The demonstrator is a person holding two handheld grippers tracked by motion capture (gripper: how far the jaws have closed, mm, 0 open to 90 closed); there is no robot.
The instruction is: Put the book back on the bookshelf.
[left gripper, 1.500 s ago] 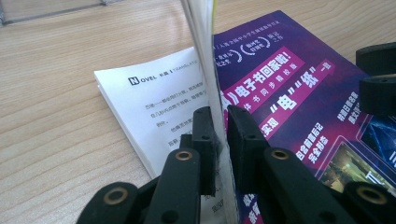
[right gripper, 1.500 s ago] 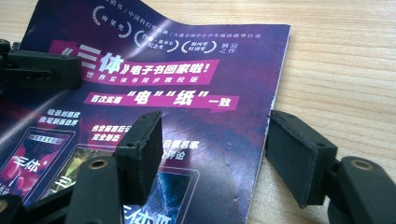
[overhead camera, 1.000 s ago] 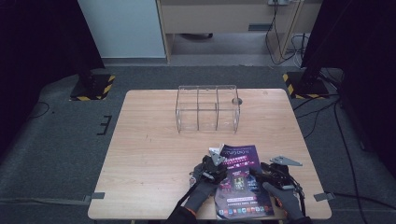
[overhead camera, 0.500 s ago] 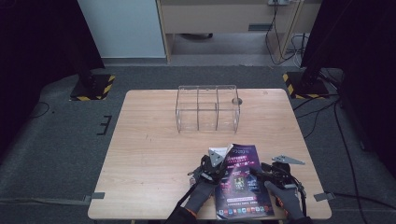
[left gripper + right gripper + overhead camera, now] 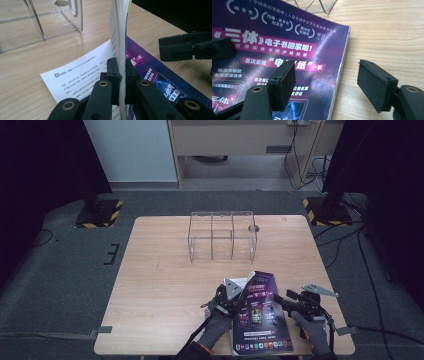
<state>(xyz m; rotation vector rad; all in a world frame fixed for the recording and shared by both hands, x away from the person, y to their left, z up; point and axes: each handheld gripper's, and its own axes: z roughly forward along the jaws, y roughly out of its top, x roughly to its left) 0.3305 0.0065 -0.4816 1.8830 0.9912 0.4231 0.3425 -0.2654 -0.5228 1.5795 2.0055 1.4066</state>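
Observation:
A purple-covered magazine [image 5: 261,320] lies at the table's front edge. My left gripper [image 5: 240,296] is shut on a sheaf of its front pages [image 5: 117,30] and holds them upright off the book. A white text page [image 5: 82,72] shows underneath, and the purple cover [image 5: 155,75] lies to the right. My right gripper [image 5: 281,298] hovers open at the magazine's right edge [image 5: 337,82]. Its jaws have just been opening: one pad is over the cover, the other over bare wood, and neither presses on anything.
A clear acrylic divided box [image 5: 222,236] stands at the table's far middle, with a small round thing [image 5: 253,227] beside its right end. The wooden table [image 5: 160,270] has bare wood left of the magazine. Dark floor and stands surround it.
My left gripper has risen a little with the magazine's front pages, which now stand higher. The right hand has stayed where it was.

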